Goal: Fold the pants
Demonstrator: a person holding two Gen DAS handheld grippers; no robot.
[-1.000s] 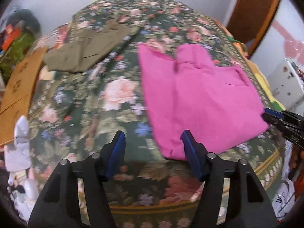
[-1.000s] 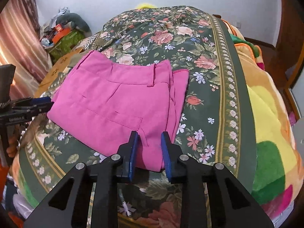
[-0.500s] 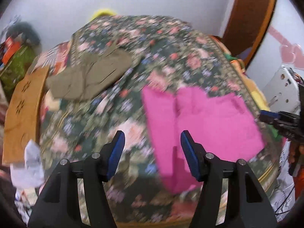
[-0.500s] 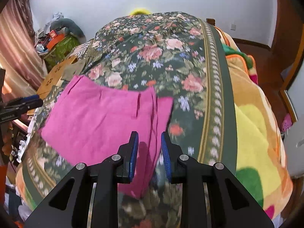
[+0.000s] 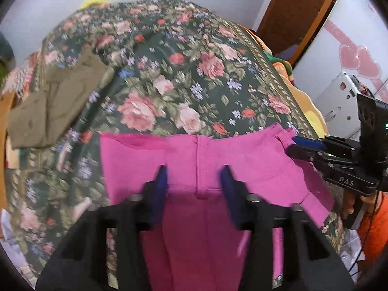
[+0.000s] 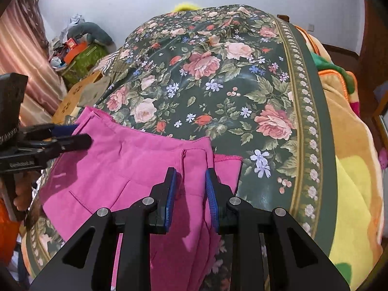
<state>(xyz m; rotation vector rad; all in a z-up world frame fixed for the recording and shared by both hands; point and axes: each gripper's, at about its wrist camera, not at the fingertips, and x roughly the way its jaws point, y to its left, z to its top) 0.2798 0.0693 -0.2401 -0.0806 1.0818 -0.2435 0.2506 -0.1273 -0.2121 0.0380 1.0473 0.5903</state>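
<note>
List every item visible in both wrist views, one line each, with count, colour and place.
Folded cotton pants: one, bright pink, near edge of the bed, hanging partly over it.
Folded cloth garment: one, olive-brown, bed's far left.
Floral bedspread: one, dark green with pink roses, covering the bed.
Fleece blanket: one, yellow-orange, bed's right side.
Cardboard box: one, brown, left of the bed.
Left gripper: black, blue pads, jaws just closing, pink cloth between, apart.
Right gripper: black, blue pads, narrow gap over the pants.
</note>
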